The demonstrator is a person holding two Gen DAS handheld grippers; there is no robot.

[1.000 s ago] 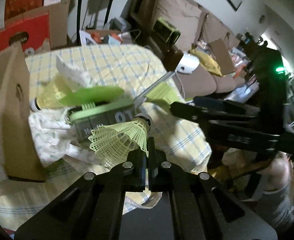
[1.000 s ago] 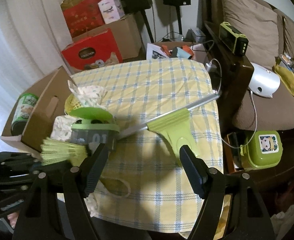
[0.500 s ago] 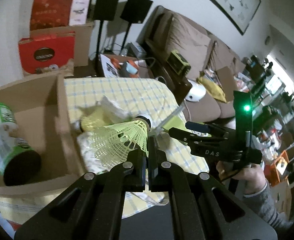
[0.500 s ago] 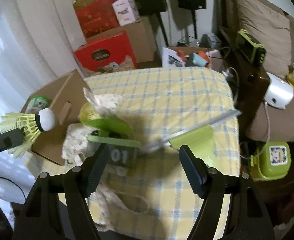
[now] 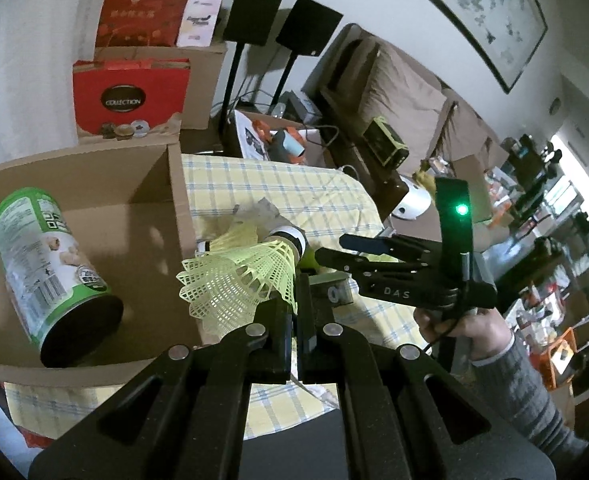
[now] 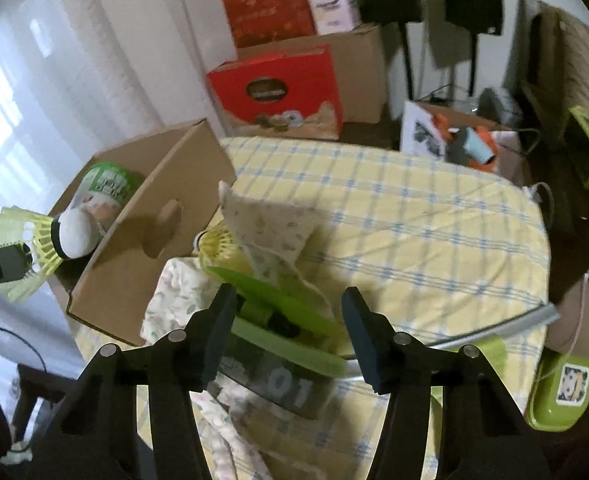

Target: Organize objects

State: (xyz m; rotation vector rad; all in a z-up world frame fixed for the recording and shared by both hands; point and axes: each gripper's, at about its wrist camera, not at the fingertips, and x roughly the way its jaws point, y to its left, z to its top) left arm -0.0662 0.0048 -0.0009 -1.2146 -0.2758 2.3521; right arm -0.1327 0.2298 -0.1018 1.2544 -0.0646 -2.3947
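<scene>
My left gripper (image 5: 296, 280) is shut on the skirt of a yellow-green shuttlecock (image 5: 246, 276), held in the air by the near right wall of an open cardboard box (image 5: 94, 216). A green can (image 5: 46, 264) lies inside the box. My right gripper (image 6: 290, 304) hangs just over a dark container with a green lid (image 6: 286, 332). Its jaws are closing, with the lid between and below the fingers and no pad touching it. The right wrist view also has the shuttlecock (image 6: 34, 236) at far left. A second shuttlecock (image 6: 218, 244) lies behind the container.
The table wears a yellow checked cloth (image 6: 394, 208). Patterned rags (image 6: 270, 232) lie around the container. A green squeegee with a metal handle (image 6: 490, 328) rests at the table's right edge. Red and brown boxes (image 6: 278, 88) and speaker stands are behind; a sofa is on the right.
My left gripper carried the shuttlecock up and away from the container to the box's side. My right gripper moved in over the green-lidded container and its jaws narrowed.
</scene>
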